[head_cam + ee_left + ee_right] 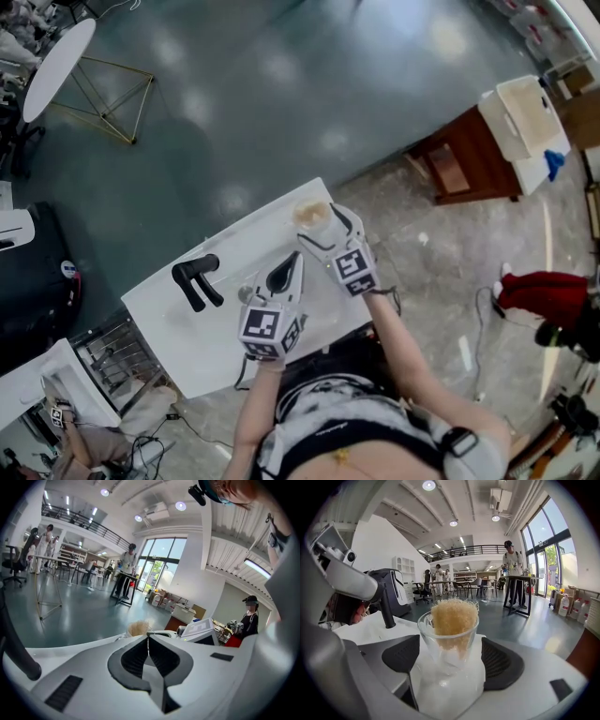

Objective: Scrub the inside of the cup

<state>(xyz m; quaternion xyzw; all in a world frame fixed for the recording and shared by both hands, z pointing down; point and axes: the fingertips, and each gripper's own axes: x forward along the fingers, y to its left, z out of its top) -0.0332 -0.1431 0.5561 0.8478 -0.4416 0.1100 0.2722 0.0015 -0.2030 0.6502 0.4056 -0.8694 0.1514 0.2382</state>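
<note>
Clenched left gripper (148,644) on nothing above white table (187,328). Spread right gripper (451,658) wide around glass cup (446,641), pads off it. Saw cup upright at table's far edge, tan scrubber (453,616) inside.

Clear glossy glass cup (440,663), rough fibrous tan scrubber (454,618), matt white tabletop (187,337)

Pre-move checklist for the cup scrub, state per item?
1. Glass cup upright on the white table: ok.
2. Scrub sponge inside the cup, top above the rim: ok.
3. Right gripper around the cup: ok, jaws apart, pads not touching it.
4. Cup held by either gripper: not ok.
5. Left gripper free: ok, jaws together, nothing between them.
6. Black handled tool apart from the cup: ok.
</note>
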